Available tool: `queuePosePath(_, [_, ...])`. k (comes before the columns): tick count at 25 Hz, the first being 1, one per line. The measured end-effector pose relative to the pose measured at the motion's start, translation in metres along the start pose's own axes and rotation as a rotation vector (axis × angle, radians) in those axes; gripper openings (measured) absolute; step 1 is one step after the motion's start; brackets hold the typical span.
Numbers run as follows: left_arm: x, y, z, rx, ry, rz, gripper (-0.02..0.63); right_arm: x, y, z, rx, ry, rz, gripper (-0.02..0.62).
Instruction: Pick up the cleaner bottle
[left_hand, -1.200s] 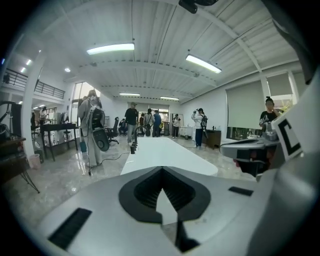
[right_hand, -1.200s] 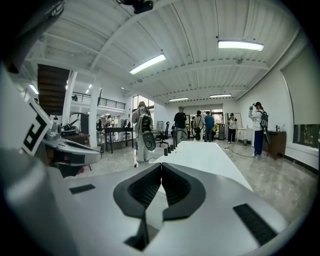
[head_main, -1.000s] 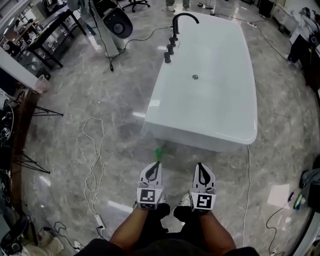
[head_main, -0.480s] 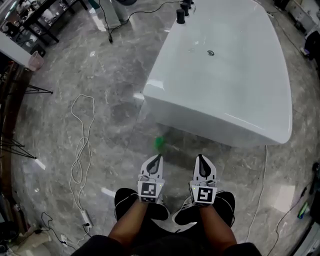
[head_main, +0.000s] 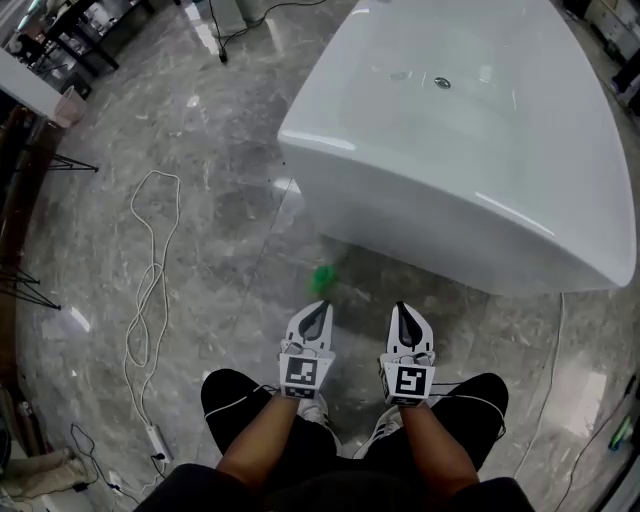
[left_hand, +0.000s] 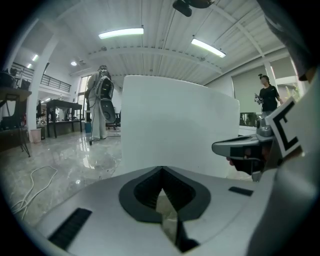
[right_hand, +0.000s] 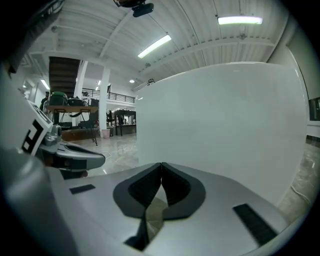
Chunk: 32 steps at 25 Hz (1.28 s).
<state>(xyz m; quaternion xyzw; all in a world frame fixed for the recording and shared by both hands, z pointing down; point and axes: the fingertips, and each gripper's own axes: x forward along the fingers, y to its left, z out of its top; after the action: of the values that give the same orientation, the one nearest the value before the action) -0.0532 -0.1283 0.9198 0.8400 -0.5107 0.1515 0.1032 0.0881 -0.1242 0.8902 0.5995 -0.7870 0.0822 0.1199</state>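
The cleaner bottle (head_main: 323, 279) is only seen in the head view as a small green smudge on the grey marble floor (head_main: 200, 180), just beside the foot of the white bathtub (head_main: 470, 150) and a little ahead of the left gripper (head_main: 318, 308). It's so blurred that shape, cap and label can't be made out, and whether it's upright or tipped can't be told either. The right gripper (head_main: 401, 308) is held level with the left one, the two set side by side and apart from the bottle. In the left gripper view the jaws of the left gripper (left_hand: 161, 172) are seen pressed together at the tips with nothing caught between them, and the same is seen in the right gripper view: the right gripper (right_hand: 161, 166) is closed up tight and empty. Both of those views are mostly filled by the tub's plain white wall (left_hand: 175, 125) (right_hand: 225, 115), so the bottle isn't picked out in either. The tub is cut off by the top and right edges of the head view, with just its drain (head_main: 441, 82) seen inside. A white cable (head_main: 150, 290) is looped loosely on the floor to the left, well apart from the bottle. A person (left_hand: 267, 97) is seen far off in the left gripper view, too small for detail.
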Motion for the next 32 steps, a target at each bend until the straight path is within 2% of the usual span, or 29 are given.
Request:
queuePosePath(7, [0.004, 0.018, -0.038, 0.008, 0.029, 0.016, 0.006, 0.010, 0.008, -0.019, 0.013, 0.009, 0.004, 0.017])
queuePosePath(8, [0.007, 0.018, -0.042, 0.006, 0.028, 0.006, 0.033, 0.011, 0.009, -0.022, 0.014, 0.008, 0.006, 0.017])
queuePosePath(10, [0.012, 0.019, -0.047, -0.002, 0.020, -0.008, 0.143, 0.010, 0.011, -0.027, 0.022, 0.008, 0.009, 0.017])
queuePosePath(12, [0.016, 0.024, -0.053, 0.004, 0.021, 0.000, 0.215, 0.011, 0.017, -0.031, 0.032, 0.004, 0.016, 0.017])
queuePosePath(17, [0.038, 0.044, -0.094, 0.007, 0.064, 0.016, 0.315, 0.015, 0.030, -0.032, 0.008, -0.008, 0.041, 0.017])
queuePosePath(21, [0.066, 0.059, -0.135, -0.001, 0.102, 0.003, 0.337, 0.012, 0.033, -0.033, -0.012, -0.018, 0.049, 0.017])
queuePosePath(25, [0.095, 0.063, -0.158, 0.022, 0.102, -0.032, 0.337, 0.007, 0.033, -0.040, -0.029, -0.002, 0.050, 0.017])
queuePosePath(29, [0.117, 0.065, -0.165, 0.023, 0.079, -0.059, 0.337, -0.001, 0.035, -0.045, -0.045, 0.031, 0.044, 0.017])
queuePosePath(32, [0.134, 0.058, -0.161, 0.054, 0.056, -0.097, 0.337, -0.008, 0.032, -0.050, -0.047, 0.035, 0.051, 0.017])
